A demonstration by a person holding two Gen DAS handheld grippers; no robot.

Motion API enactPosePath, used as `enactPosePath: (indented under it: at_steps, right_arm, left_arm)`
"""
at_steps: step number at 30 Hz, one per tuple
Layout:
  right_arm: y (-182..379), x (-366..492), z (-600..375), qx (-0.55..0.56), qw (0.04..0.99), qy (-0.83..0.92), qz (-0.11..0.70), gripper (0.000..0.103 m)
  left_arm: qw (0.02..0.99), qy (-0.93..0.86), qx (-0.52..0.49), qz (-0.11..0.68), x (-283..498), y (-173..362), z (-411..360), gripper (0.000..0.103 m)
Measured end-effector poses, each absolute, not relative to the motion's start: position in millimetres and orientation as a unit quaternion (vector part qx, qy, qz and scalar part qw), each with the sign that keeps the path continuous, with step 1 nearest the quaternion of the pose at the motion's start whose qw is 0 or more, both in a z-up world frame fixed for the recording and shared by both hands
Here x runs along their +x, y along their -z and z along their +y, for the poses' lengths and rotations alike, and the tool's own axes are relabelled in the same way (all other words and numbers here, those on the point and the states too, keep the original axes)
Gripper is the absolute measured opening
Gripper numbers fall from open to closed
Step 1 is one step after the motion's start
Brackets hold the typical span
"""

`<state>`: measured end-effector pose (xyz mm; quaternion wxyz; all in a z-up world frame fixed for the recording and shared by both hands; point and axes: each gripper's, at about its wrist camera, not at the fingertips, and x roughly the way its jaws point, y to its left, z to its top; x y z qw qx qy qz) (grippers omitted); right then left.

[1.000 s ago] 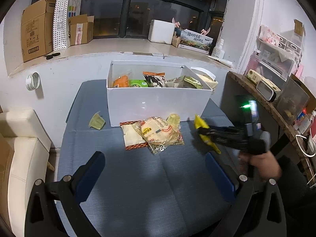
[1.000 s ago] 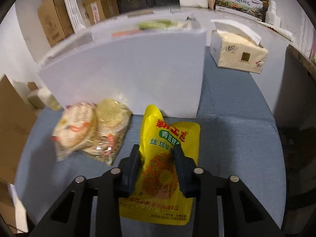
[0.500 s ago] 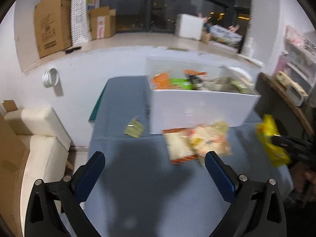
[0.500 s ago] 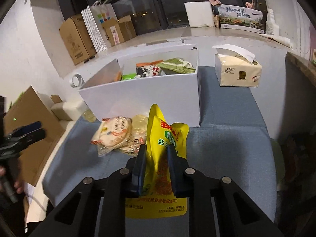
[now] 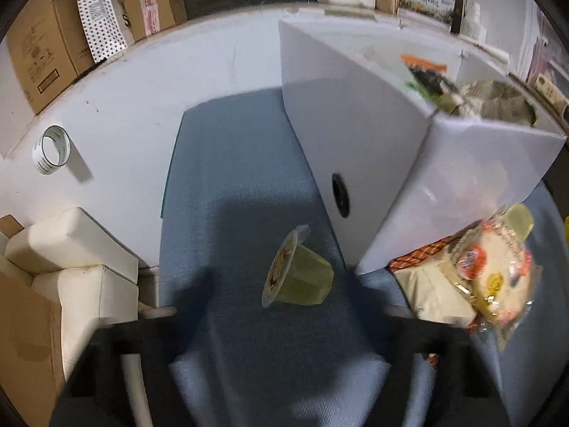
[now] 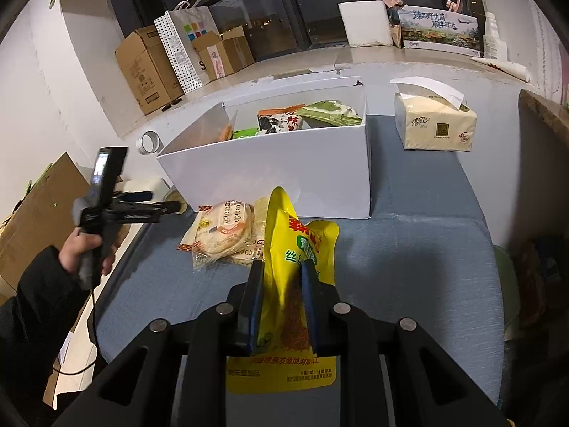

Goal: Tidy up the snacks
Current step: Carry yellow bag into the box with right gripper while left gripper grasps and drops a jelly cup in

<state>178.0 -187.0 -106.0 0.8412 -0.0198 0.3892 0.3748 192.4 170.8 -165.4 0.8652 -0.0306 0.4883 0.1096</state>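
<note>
**Yellow pouch lifted, left swinging to jelly cup**

Right gripper (image 6: 282, 302) stays clamped on the crinkly yellow pouch (image 6: 297, 252), now raised in front of the white box (image 6: 284, 174). Left gripper (image 6: 167, 208) has swung in by the box's left corner; blurred, can't tell its opening. Green plastic jelly cup (image 5: 298, 274) lies tipped there; glossy cracker packs (image 6: 224, 231) sit at the box front.

The yellow snack pouch (image 6: 298, 270) is glossy plastic film, creased where the matt black right gripper (image 6: 282, 286) pinches it. The white box (image 6: 284, 174) looks like smooth, matt card. At its 7 o'clock, the cracker packs (image 6: 222, 233) wear clear, shiny wrap. The table cover (image 5: 242, 178) is blue woven cloth, slightly ribbed. The green jelly cup (image 5: 297, 272) is translucent plastic under a foil-like lid. The tissue pack (image 6: 435, 128) has soft glossy wrap.
</note>
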Motion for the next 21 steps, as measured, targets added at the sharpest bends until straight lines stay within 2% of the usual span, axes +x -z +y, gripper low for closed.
enactPosePath:
  at_steps: [1,6,16,21]
  right_arm:
    - [106.2,178.3,-186.8,-0.02,0.841,-0.375,0.39,0.022]
    - [107.8,178.8,-186.3,-0.02,0.839,-0.378,0.392,0.022]
    - [104.9,176.4,-180.6,-0.025,0.834,-0.39,0.389,0.022]
    - [90.4,178.1,-177.2,-0.021,0.834,-0.401,0.378,0.022]
  left_arm:
    - [0.862,-0.112,-0.029,0.494,194.4,168.2,170.5,0.038]
    - [0.88,-0.09,-0.055,0.463,179.0,156.5,170.0,0.033]
    - [0.925,-0.034,-0.107,0.364,113.5,83.2,147.8,0.033]
    - [0.942,-0.018,-0.08,0.327,107.5,36.2,124.0,0.033]
